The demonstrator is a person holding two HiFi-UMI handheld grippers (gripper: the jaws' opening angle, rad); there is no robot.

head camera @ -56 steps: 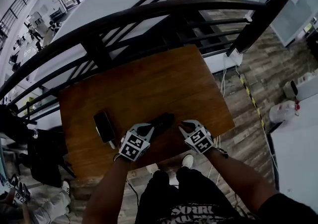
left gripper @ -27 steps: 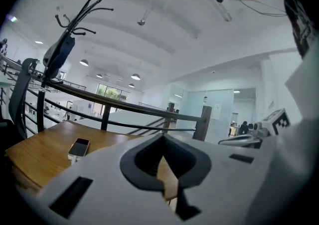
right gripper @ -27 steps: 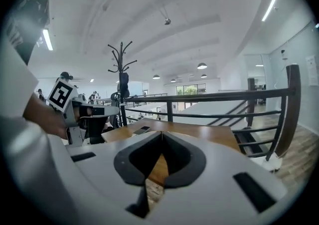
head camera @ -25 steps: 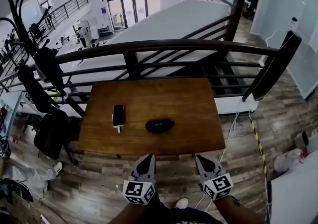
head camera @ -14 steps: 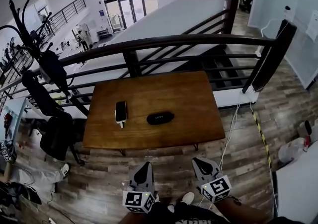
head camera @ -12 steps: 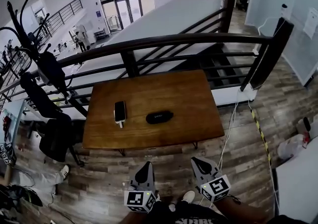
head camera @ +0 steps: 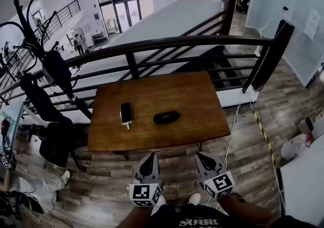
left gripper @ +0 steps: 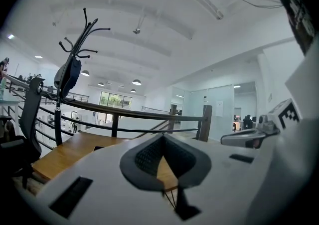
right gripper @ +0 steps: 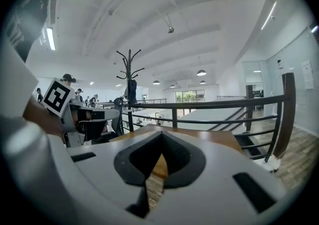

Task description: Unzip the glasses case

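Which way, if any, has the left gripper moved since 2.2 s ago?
Yes. The left gripper has pulled back from the case, off the table, and is over the floor.

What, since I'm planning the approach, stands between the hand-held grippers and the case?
Nothing visible. Only table and floor lie between the case and the left hand-held gripper or right hand-held gripper; the phone sits beside the case, off both paths.

Smooth wooden table [head camera: 202, 103], matt black glasses case [head camera: 166, 118], wood-plank floor [head camera: 248, 156]
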